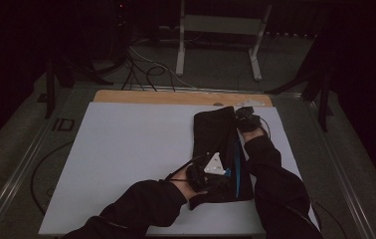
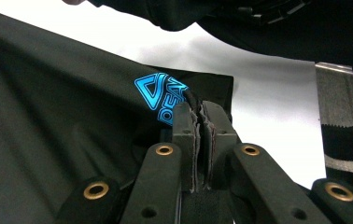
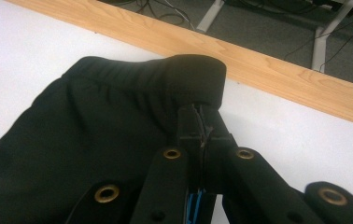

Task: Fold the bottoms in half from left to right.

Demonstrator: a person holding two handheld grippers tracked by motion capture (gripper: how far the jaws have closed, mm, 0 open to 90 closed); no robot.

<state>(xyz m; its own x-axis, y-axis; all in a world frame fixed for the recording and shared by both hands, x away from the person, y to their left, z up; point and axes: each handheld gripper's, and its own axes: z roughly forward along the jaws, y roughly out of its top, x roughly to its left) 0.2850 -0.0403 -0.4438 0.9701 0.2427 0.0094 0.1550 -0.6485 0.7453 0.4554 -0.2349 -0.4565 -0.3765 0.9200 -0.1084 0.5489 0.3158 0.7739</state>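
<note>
Clearly the whole move hangs on one line: the black shorts [image 1: 221, 149] lie with their long axis running from the near edge of the white table [image 1: 126, 149] toward its far edge with the wooden strip [image 1: 176, 97], on the right half of the board, and each end of that line is already pinched. Nearest the person, the left gripper [image 1: 211, 172] has its jaws pressed together on the hem end, right by the blue logo [image 2: 163, 95], with a fold of cloth squeezed between the pads [image 2: 198, 135]. Farther out, close to the far right corner, the right gripper [image 1: 248, 119] is likewise clamped tight on the rolled waistband [image 3: 188, 74]. So the garment stretches straight away from the left tongs toward the right ones, and I judge that any fold or shift must carry both ends together, or the cloth will twist.
</note>
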